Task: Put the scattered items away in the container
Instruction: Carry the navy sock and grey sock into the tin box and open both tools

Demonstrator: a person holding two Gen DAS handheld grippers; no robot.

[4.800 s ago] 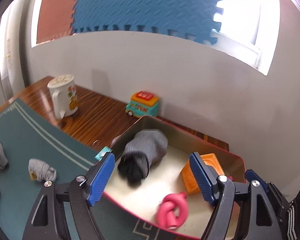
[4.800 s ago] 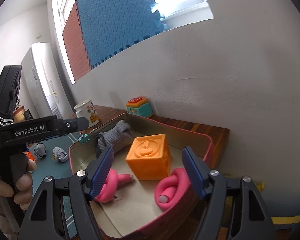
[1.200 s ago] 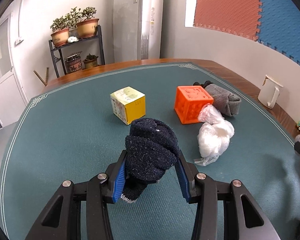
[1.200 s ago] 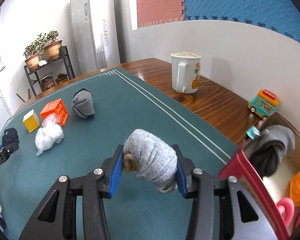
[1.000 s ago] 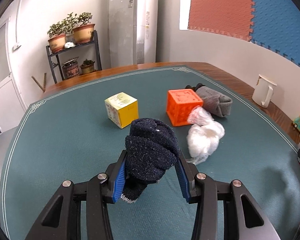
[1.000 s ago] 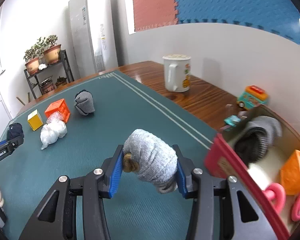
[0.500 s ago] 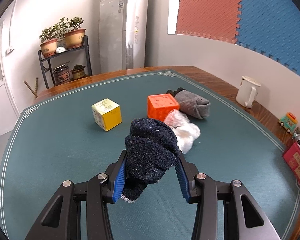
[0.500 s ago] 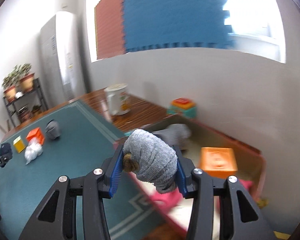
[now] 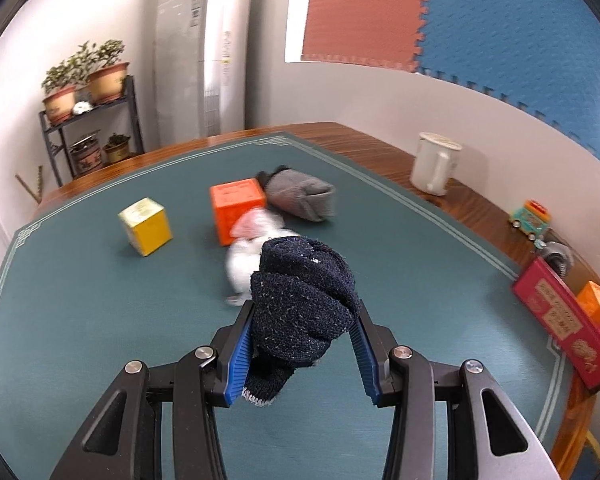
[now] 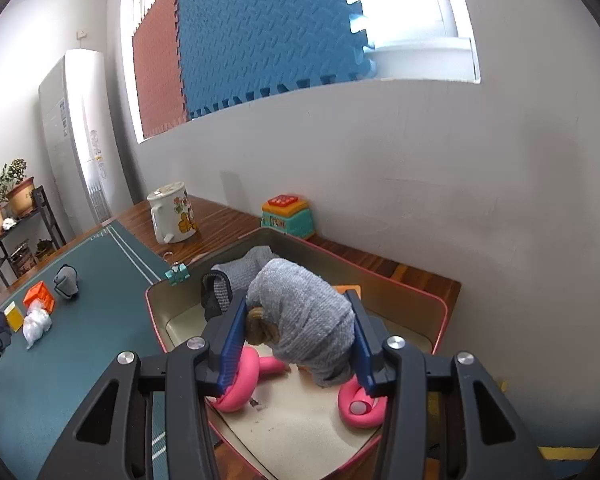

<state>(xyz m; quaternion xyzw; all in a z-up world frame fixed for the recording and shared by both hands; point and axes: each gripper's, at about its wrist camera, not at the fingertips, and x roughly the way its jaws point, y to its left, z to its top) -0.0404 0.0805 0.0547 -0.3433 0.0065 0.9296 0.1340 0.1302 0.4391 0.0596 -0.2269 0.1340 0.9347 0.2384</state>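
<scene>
Green table mat (image 9: pixel 80 320) mostly bare ahead of the left fingers, far edge cut by the lens rim. Red container (image 10: pixel 440 312) directly beneath the right fingers, its near wall hidden behind the gripper body; in the left view only its outer side (image 9: pixel 564 320) visible, far right of the fingers, interior mostly out of sight. Light grey sock roll (image 10: pixel 304 320) clamped between the blue pads of the right gripper (image 10: pixel 298 344), suspended over the container's open interior, covering most of an orange block (image 10: pixel 346 289) behind it. Dark navy sock roll (image 9: pixel 300 308) clenched between the pads of the left gripper (image 9: pixel 300 356), held above the mat, well apart from the container. Grey-and-black sock bundle (image 10: pixel 228 284) inside the container, beyond the left pad of the right gripper, partly hidden. Two pink rings (image 10: pixel 240 384) on the container floor, each half covered by a fingertip. White plastic bag (image 9: pixel 248 256) just beyond the navy roll, blurred and partly blocked. Orange cube (image 9: pixel 236 210), yellow cube (image 9: pixel 146 232) and another grey sock (image 9: pixel 300 198) farther ahead on the mat, soft with motion blur.
</scene>
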